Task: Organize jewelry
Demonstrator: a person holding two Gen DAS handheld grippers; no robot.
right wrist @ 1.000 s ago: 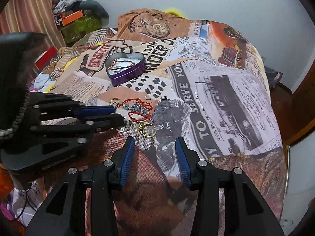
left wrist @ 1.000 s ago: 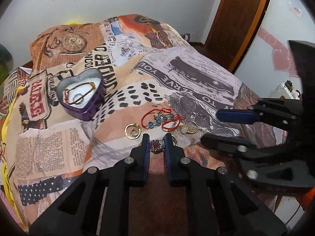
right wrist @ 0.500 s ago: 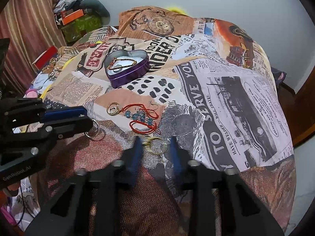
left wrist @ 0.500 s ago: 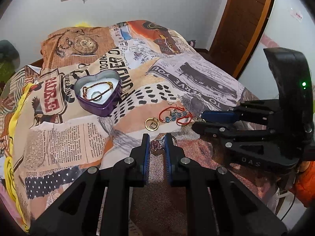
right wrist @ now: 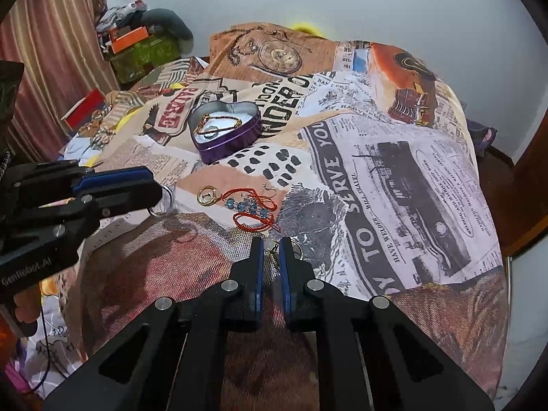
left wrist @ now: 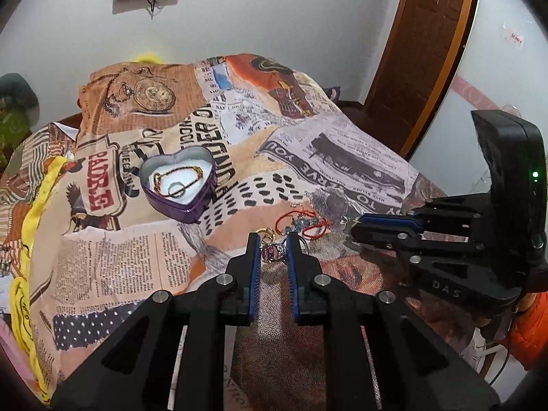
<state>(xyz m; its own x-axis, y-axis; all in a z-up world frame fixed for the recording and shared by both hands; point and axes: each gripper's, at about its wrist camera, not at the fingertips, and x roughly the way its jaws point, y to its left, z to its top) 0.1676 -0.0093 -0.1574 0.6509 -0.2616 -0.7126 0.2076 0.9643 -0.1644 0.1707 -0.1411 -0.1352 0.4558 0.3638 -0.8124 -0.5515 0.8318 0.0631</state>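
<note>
Right now the left hand-held gripper [left wrist: 273,245] is clamped on a pink-stone ring [left wrist: 271,252], which sits between its blue pads just above the patterned bedspread [left wrist: 130,260]. The right hand-held gripper [right wrist: 271,246] has its jaws closing, nearly together, with a small gold ring [right wrist: 274,251] between the pads at the bedspread surface; whether the pads already press on it is hard to tell. Just beyond both grippers lie the loose pieces: a red cord bracelet with blue beads [right wrist: 251,207] and a gold hoop ring [right wrist: 206,195] beside it. Farther back on the bed stands the purple heart-shaped tin [left wrist: 179,185], open, with a gold chain [left wrist: 178,173] and a ring [left wrist: 177,190] lying on its white lining. A dark wooden door [left wrist: 424,51] stands at the right of the left wrist view.
</note>
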